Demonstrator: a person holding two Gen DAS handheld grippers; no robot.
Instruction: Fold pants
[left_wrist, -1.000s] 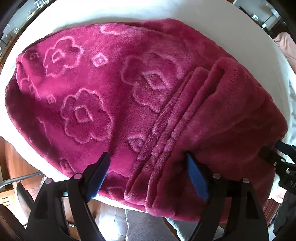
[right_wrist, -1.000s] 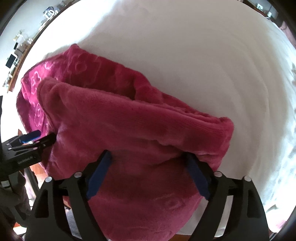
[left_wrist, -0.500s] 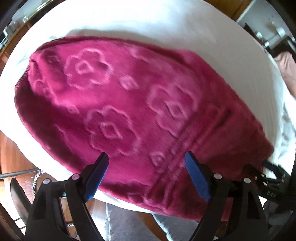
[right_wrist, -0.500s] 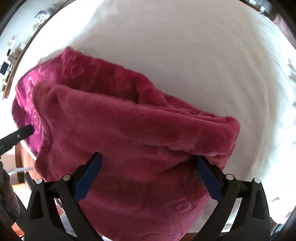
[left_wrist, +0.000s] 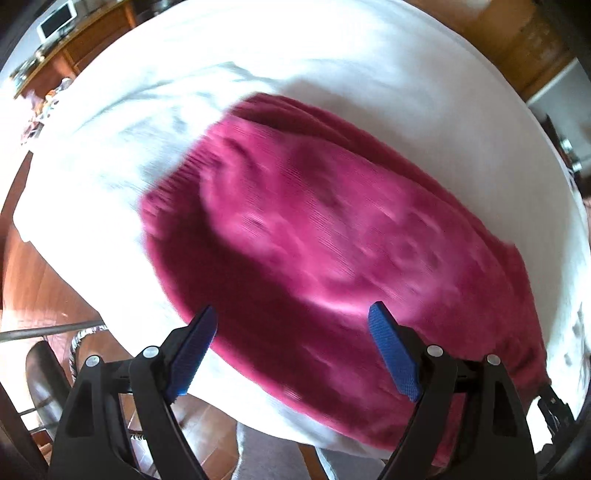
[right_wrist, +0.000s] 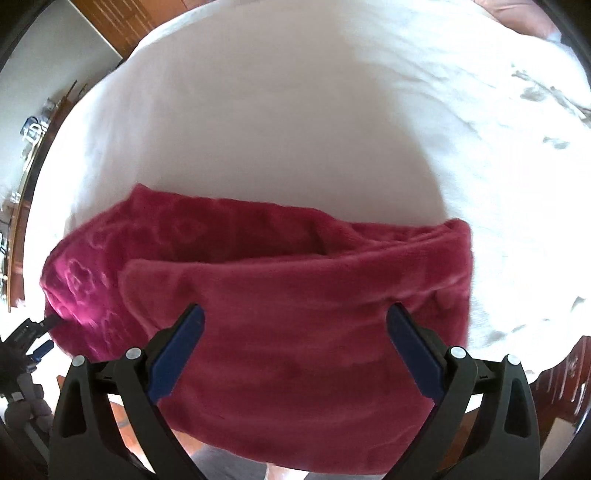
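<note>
Looking along my right gripper (right_wrist: 294, 349) first, I see its blue pads spread wide at the bottom of the frame with nothing pinched between them; the left gripper (left_wrist: 291, 349) stands just as wide apart and empty in its own view, which is smeared with motion blur. Just past both sets of fingers lie the pants (right_wrist: 280, 317), a magenta fleece bundle filling the lower half of the right view and the centre of the left one, resting on the white sheet (right_wrist: 295, 122) with their near part hanging toward me. I judge them soft, thick and limp, light enough to lift but bulky, so layers will slump and slide over each other unless pinched together. In the right view a doubled-over flap lies on top, its rolled edge running across the middle of the frame to a rounded corner at the right; I would grip that edge through all layers. Farther off, only bare sheet and wooden furniture at the upper left.
</note>
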